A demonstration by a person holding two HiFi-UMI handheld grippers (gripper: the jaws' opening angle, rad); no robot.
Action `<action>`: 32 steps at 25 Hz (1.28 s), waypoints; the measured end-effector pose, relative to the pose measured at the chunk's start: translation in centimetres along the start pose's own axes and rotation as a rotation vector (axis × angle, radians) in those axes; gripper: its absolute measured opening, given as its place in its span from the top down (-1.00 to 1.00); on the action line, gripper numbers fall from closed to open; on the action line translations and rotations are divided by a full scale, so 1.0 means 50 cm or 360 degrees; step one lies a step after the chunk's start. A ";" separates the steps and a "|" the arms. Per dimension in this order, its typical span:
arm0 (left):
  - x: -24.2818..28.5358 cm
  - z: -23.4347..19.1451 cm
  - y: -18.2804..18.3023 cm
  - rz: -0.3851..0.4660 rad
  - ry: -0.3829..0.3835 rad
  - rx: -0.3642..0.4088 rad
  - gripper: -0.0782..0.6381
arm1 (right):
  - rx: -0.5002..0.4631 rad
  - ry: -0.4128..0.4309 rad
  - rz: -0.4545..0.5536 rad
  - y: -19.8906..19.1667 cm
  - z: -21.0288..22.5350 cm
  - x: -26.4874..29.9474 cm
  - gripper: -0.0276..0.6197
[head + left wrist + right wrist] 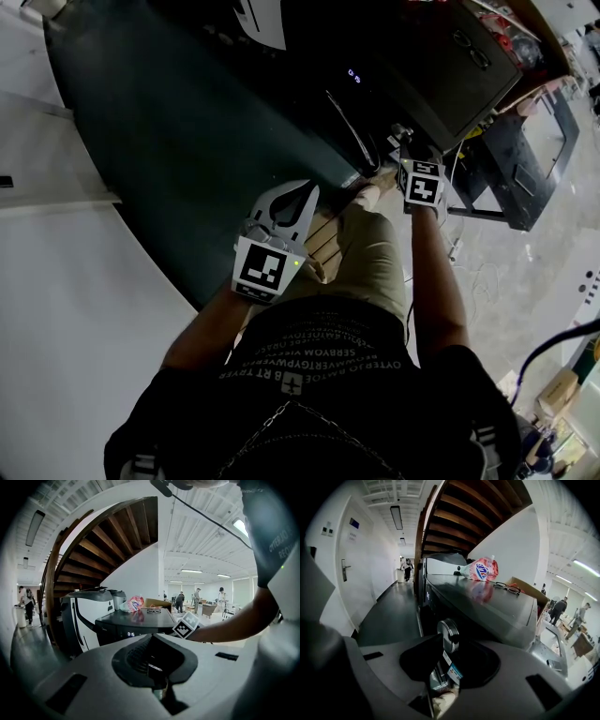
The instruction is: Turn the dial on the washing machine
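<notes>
The dark washing machine stands ahead of me, its lit display on the front edge. The chrome dial on its front sits between the jaws of my right gripper, which stand closed around it. From the head view the right gripper reaches to that front panel, with its marker cube behind. My left gripper hangs back near my leg, jaws together and holding nothing. In the left gripper view the machine lies well ahead.
On the machine's top lie a printed pouch, a pair of glasses and a cardboard box. A white appliance stands beside it under a wooden stair. A dark floor strip runs left. People stand far off.
</notes>
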State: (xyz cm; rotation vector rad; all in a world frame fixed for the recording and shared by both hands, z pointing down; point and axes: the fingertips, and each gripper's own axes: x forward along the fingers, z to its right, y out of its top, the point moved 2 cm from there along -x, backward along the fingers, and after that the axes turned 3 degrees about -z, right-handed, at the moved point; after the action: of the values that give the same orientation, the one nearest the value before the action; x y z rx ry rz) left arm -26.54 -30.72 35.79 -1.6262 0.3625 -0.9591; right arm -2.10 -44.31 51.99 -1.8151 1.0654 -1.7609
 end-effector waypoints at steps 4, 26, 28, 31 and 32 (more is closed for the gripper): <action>-0.004 0.001 0.009 0.0040 -0.0010 0.0018 0.76 | -0.0102 -0.0016 0.0067 0.040 -0.006 -0.012 0.60; -0.029 0.023 -0.009 0.0007 0.0028 0.0012 0.76 | -0.0138 -0.0015 0.0048 0.031 -0.009 -0.011 0.54; -0.031 0.027 -0.011 0.0014 0.0034 -0.0023 0.76 | -0.0180 -0.0004 0.0077 0.049 -0.015 -0.012 0.54; -0.035 0.034 -0.009 0.0019 0.0035 -0.0022 0.76 | -0.0238 0.0012 0.0032 0.042 -0.020 -0.002 0.54; -0.037 0.034 -0.008 0.0019 0.0035 -0.0015 0.76 | -0.0254 0.0006 0.0026 0.038 -0.020 0.001 0.55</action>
State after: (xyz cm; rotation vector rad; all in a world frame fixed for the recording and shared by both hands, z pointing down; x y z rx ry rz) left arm -26.51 -28.21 35.44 -1.6214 0.3920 -0.9685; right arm -3.54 -45.34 50.73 -1.8906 1.2501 -1.7137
